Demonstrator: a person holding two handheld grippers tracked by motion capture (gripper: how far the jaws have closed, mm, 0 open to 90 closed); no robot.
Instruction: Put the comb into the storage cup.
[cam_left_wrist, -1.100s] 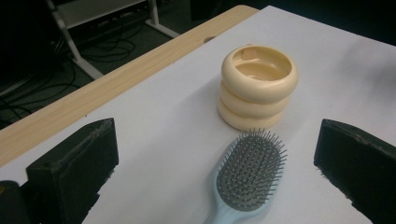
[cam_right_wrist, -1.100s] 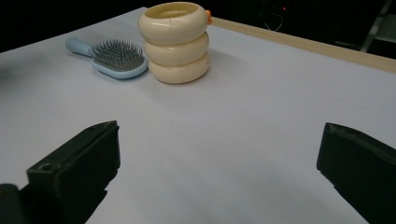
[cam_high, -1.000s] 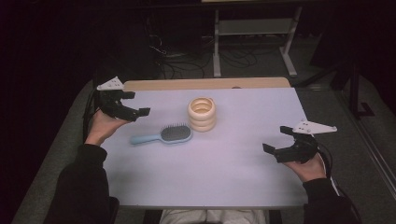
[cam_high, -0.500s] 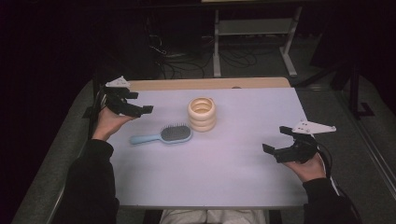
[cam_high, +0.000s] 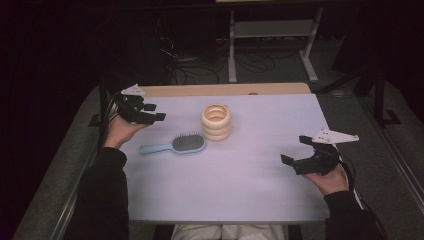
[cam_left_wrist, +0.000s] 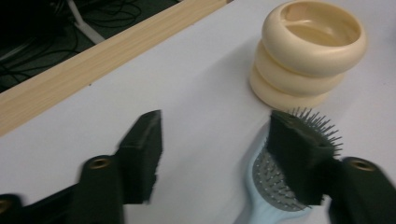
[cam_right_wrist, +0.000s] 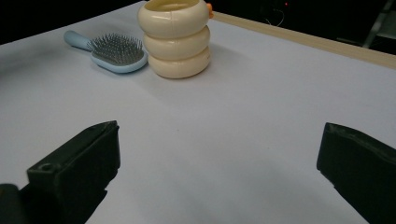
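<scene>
A light blue hairbrush (cam_high: 176, 145) lies flat on the white table (cam_high: 250, 190), bristles up, handle pointing left. Just right of it stands a cream ribbed cup (cam_high: 216, 122) shaped like three stacked rings. My left gripper (cam_high: 154, 112) hovers open at the table's far left, above and behind the hairbrush handle. In the left gripper view the hairbrush (cam_left_wrist: 275, 186) lies under the right jaw and the cream cup (cam_left_wrist: 306, 56) stands beyond. My right gripper (cam_high: 296, 150) is open near the right edge, nothing between its jaws. From it the hairbrush (cam_right_wrist: 112, 52) and cream cup (cam_right_wrist: 177, 37) lie far ahead.
A wooden strip (cam_high: 225, 89) runs along the table's far edge. Beyond it, in the dark, stand a white metal frame (cam_high: 270, 35) and loose cables on the floor (cam_high: 190, 65). Grey carpet (cam_high: 390, 165) flanks the table.
The left gripper has risen a little and moved slightly right, toward the hairbrush and cup. The right gripper, the hairbrush and the cup have stayed put.
</scene>
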